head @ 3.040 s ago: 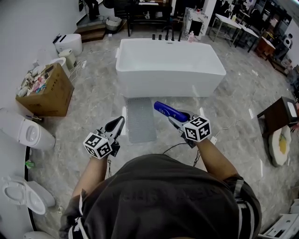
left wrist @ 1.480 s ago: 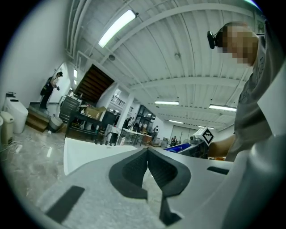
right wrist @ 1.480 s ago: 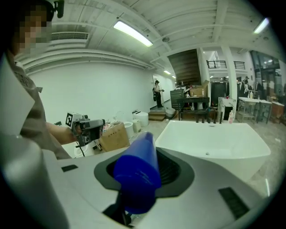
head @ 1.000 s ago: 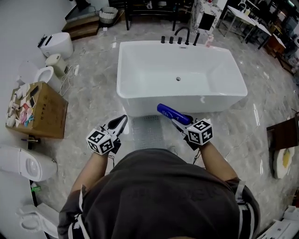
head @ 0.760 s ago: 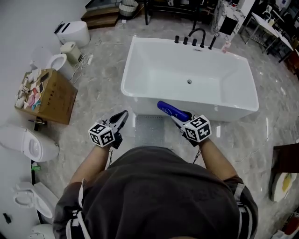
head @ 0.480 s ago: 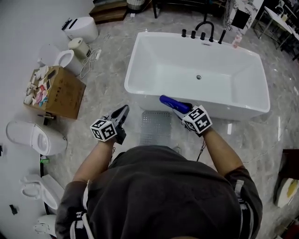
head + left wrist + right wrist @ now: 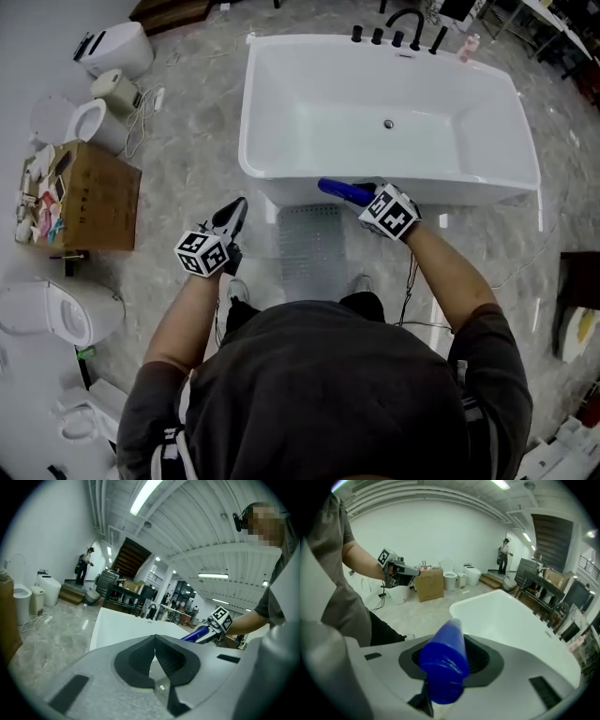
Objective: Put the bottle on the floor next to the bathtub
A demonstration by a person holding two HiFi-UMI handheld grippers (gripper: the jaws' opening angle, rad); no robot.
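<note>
The blue bottle [image 7: 339, 190] lies nearly level between the jaws of my right gripper [image 7: 361, 195], which is shut on it. Its far end reaches over the near rim of the white bathtub [image 7: 281, 178]. In the right gripper view the bottle [image 7: 443, 667] fills the gap between the pads and points at the bathtub [image 7: 515, 620]. My left gripper [image 7: 234, 210] hangs shut and empty over the marble floor, left of the grey mat. In its own view the left gripper [image 7: 154, 654] has its pads touching, and the bottle [image 7: 199, 632] shows off to the right.
A grey bath mat [image 7: 309, 246] lies on the floor against the tub's near side. A cardboard box [image 7: 80, 197] of items and several toilets [image 7: 52, 314] stand to the left. Black taps [image 7: 398, 23] and a pink bottle [image 7: 469, 44] sit at the tub's far end. Cables trail on the floor.
The person has stepped up to the tub. My right gripper has carried the bottle forward to the tub's near rim. The left gripper has stayed shut and low at the left.
</note>
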